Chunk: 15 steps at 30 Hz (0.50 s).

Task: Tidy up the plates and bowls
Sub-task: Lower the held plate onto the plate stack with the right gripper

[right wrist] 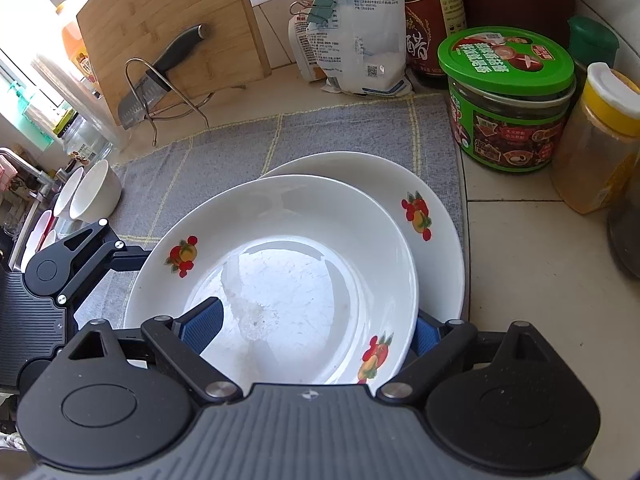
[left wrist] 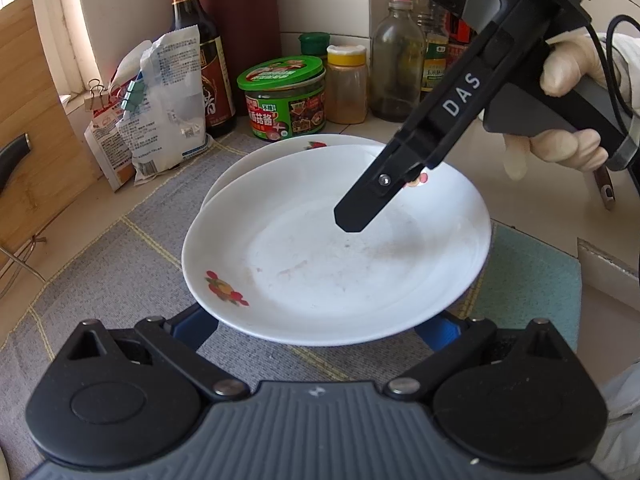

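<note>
At the far left of the right wrist view, two white bowls (right wrist: 90, 196) sit at the edge of the grey mat (right wrist: 224, 152), close to a sink; a careless swing that way could knock them off. Beside them a cleaver (right wrist: 160, 76) leans in a wire rack against the cutting board (right wrist: 168, 12), another thing to steer clear of. In the middle, the upper plate (right wrist: 272, 280) lies tilted over the lower plate (right wrist: 436, 200), offset toward the camera, so the stack is not yet nested. The left gripper (left wrist: 316, 328) has its fingers spread wide with the plate's near rim over them; whether the blue pads touch it I cannot tell. The right gripper (right wrist: 316, 328) is likewise spread, one finger (right wrist: 200, 326) over the plate's inner face and the other outside the rim, nothing clamped. The likely risk is that the glazed upper plate slides or drops onto the lower one and chips it, since neither tool grips it firmly. To the right, a green-lidded jar (right wrist: 508, 100) and a yellow-capped spice jar (right wrist: 600, 136) stand on the desk (right wrist: 520, 280) just beside the lower plate; pushing the stack that way could topple them.
</note>
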Motion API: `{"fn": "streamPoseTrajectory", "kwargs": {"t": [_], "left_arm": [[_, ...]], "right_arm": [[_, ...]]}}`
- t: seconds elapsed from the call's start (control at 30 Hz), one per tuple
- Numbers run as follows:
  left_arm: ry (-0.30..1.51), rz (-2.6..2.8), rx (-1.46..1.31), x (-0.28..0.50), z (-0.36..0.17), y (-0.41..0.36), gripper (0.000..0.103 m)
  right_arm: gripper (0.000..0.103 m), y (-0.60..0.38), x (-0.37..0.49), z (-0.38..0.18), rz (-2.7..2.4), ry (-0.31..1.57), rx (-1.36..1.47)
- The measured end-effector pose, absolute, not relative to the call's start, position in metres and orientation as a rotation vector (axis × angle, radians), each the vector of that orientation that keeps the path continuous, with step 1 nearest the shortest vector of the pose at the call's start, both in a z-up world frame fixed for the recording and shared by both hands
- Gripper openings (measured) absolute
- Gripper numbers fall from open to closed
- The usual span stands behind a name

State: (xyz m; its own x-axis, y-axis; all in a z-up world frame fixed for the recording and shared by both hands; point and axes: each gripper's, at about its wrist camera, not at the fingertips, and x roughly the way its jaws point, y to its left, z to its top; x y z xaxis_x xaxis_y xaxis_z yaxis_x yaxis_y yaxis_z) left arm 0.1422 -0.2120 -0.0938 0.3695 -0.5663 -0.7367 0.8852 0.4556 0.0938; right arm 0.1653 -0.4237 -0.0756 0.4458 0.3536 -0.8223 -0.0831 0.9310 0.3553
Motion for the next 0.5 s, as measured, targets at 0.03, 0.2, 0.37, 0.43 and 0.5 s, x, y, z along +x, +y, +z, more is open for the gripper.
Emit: {"fn": "streamPoseTrajectory", "kwargs": {"t": [0.03, 0.2, 0.37, 0.43, 0.5], "left_arm": [[0.694, -0.989, 0.535, 0.1420, -0.0941, -0.2124, 0.102], [0.696, -0.992, 0.540, 0.1427, -0.0948, -0.2147, 0.102], [0.700, -0.990, 0.537, 0.1452, -0.0952, -0.2163, 0.102], [0.705, -0.992, 0.534, 0.1459, -0.0956, -0.2166, 0.102], [0.710, -0.994, 0.532, 0.1467, -0.0961, -0.2170, 0.102]], "right_arm": [[0.097, -0.4241, 0.1652, -0.0756, 0.274, 1.079, 0.280], [0.097, -0.4255, 0.1636, -0.0766, 0.265, 1.082, 0.282], [0.096, -0.4264, 0.1618, -0.0750, 0.258, 1.079, 0.282], [0.096, -0.4268, 0.1613, -0.0740, 0.254, 1.077, 0.283], [0.096, -0.4275, 0.1611, -0.0731, 0.251, 1.075, 0.284]]}}
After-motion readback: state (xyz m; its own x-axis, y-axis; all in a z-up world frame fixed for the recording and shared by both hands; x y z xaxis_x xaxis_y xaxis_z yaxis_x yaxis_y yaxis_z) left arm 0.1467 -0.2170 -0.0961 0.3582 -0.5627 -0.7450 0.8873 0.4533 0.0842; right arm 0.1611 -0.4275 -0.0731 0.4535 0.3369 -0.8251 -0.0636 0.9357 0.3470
